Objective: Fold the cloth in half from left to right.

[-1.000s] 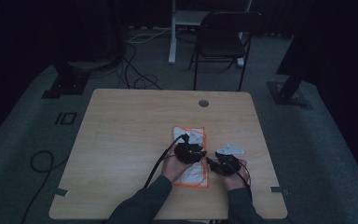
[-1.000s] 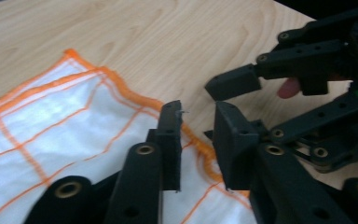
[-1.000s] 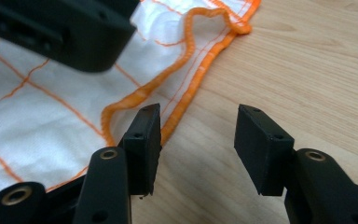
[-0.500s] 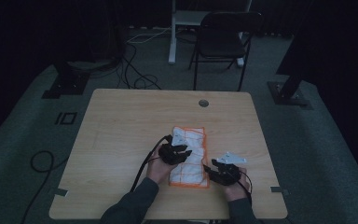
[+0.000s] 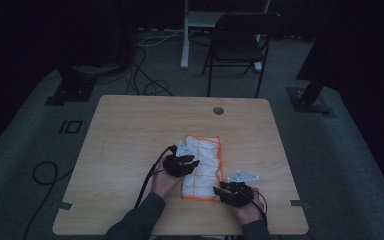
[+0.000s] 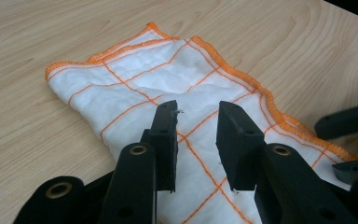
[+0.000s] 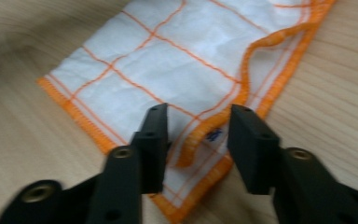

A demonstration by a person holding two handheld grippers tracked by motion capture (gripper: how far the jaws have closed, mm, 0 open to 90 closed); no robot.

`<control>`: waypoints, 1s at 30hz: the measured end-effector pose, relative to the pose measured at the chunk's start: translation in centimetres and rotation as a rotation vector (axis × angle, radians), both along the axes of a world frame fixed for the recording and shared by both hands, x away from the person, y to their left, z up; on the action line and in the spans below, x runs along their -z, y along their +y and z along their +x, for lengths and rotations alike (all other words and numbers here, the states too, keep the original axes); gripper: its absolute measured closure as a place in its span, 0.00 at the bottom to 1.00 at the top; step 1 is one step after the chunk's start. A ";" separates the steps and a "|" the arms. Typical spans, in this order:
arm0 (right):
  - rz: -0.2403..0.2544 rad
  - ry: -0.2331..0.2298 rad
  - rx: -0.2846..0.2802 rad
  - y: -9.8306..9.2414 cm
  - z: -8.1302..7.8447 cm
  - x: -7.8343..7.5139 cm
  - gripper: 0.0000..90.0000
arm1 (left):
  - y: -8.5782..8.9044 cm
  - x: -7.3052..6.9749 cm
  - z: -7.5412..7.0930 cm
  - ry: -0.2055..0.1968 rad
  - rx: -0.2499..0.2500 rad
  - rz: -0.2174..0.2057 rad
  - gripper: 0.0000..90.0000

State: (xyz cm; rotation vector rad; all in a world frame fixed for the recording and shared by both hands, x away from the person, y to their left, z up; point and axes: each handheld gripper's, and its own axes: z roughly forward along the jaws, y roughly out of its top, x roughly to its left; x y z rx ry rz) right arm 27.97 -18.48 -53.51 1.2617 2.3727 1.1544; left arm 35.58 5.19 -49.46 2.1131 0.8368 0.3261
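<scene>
Folded cloth (image 5: 203, 166), white with orange grid and orange hem, lies flat on the worktop (image 5: 130, 130), right of centre and toward the near edge, long axis running 12 to 6. Left gripper (image 5: 186, 161) sits at the cloth's 9 o'clock edge, over the fabric; in the left gripper view its jaws stand apart above the white weave, nothing pinched between them, pads clear of the cloth (image 6: 168, 88). Right gripper (image 5: 223, 189) is at the cloth's near right corner, about 5 o'clock of its middle; its jaws have just been closing, and in the right gripper view they straddle the loose, curled orange hem of the top layer (image 7: 214, 126), but a gap shows on both sides, so no pinch yet. Both hands enter from 6 o'clock. A round grommet (image 5: 218, 110) sits in the worktop at 12 o'clock of the cloth, well apart. A chair (image 5: 240, 45) stands beyond the far edge
</scene>
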 end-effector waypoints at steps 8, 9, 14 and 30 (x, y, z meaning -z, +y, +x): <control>0.004 -0.077 -0.003 0.3 -0.6 -1.3 0.95 | -0.3 0.2 0.0 0.002 0.003 0.002 0.77; 0.017 -0.085 -0.008 0.2 -0.8 -1.7 0.95 | -0.3 0.2 0.0 0.001 0.002 0.002 0.77; 0.031 -0.101 -0.010 -0.3 -1.3 -2.5 0.92 | -0.3 0.3 0.1 0.001 0.001 0.006 0.77; -0.039 -0.036 -0.022 0.2 -0.6 -1.0 0.75 | 0.0 0.7 -0.1 0.004 -0.008 0.010 0.76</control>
